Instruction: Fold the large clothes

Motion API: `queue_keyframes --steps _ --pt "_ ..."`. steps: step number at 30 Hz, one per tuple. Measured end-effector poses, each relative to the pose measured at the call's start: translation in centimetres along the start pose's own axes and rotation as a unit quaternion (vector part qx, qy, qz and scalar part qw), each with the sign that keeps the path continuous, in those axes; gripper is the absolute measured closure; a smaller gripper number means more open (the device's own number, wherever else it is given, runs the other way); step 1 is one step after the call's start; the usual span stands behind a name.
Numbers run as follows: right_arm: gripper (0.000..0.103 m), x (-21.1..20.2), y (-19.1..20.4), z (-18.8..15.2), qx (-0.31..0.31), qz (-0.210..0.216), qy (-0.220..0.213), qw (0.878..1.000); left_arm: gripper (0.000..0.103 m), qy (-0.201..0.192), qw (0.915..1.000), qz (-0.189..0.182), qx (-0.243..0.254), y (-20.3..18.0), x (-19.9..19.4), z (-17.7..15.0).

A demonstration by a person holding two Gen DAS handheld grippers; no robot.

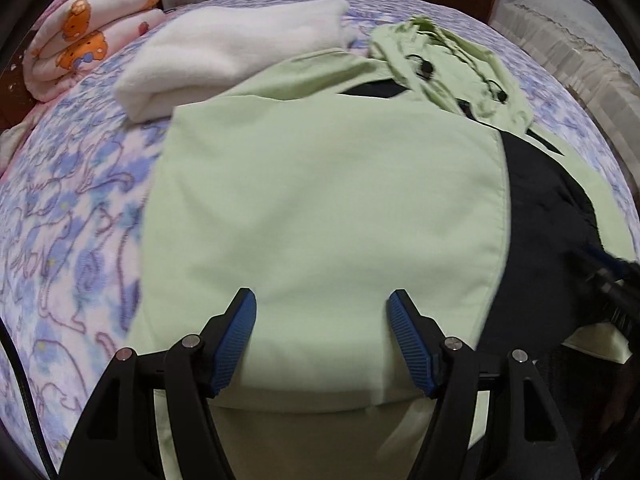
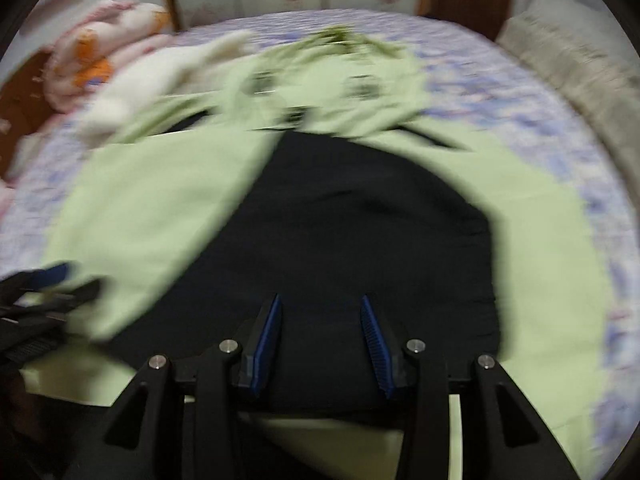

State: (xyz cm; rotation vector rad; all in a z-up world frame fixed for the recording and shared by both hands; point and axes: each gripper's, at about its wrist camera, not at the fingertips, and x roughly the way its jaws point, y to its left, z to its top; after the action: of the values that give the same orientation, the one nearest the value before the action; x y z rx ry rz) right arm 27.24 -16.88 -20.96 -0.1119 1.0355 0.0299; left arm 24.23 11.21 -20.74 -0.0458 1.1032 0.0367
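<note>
A light green jacket lies spread on the bed, with its hood at the far end. Its left panel is folded over the middle, and the black lining shows to the right. My left gripper hangs open over the green panel with nothing between its pads. In the blurred right wrist view my right gripper stands open above the black lining, holding nothing. Green cloth flanks the lining, and the hood lies beyond. The left gripper shows at the left edge.
A folded white blanket lies beyond the jacket on the left, and a rolled pink bear-print quilt sits in the far left corner. The bed has a blue-flowered sheet. A beige covered piece stands at the right.
</note>
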Motion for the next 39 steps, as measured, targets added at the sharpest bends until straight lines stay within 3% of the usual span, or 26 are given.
queue_keyframes --steps 4,5,7,11,22,39 --pt "0.058 0.3 -5.6 -0.5 0.054 -0.041 0.011 0.998 0.035 0.0 0.9999 0.005 -0.013 1.5 0.3 0.1" --pt "0.052 0.2 -6.4 -0.7 0.066 -0.028 0.012 0.997 0.035 0.001 0.9999 0.005 -0.016 1.8 0.3 0.2" --pt "0.051 -0.1 -7.6 -1.1 0.089 -0.007 0.016 0.996 0.035 0.002 0.9998 0.005 -0.02 2.3 0.3 0.2" --pt "0.051 -0.4 -6.6 -1.1 0.069 -0.024 0.018 0.997 0.035 0.005 0.9996 0.006 -0.026 2.7 0.2 0.3" --pt "0.051 -5.7 -2.8 0.1 0.066 0.009 -0.008 0.998 0.035 0.008 0.9988 0.005 -0.048 3.4 -3.3 -0.2" --pt "0.049 -19.9 -3.2 -6.0 0.046 0.039 -0.078 0.995 0.035 -0.058 0.9971 -0.008 -0.05 6.1 -17.3 -6.6"
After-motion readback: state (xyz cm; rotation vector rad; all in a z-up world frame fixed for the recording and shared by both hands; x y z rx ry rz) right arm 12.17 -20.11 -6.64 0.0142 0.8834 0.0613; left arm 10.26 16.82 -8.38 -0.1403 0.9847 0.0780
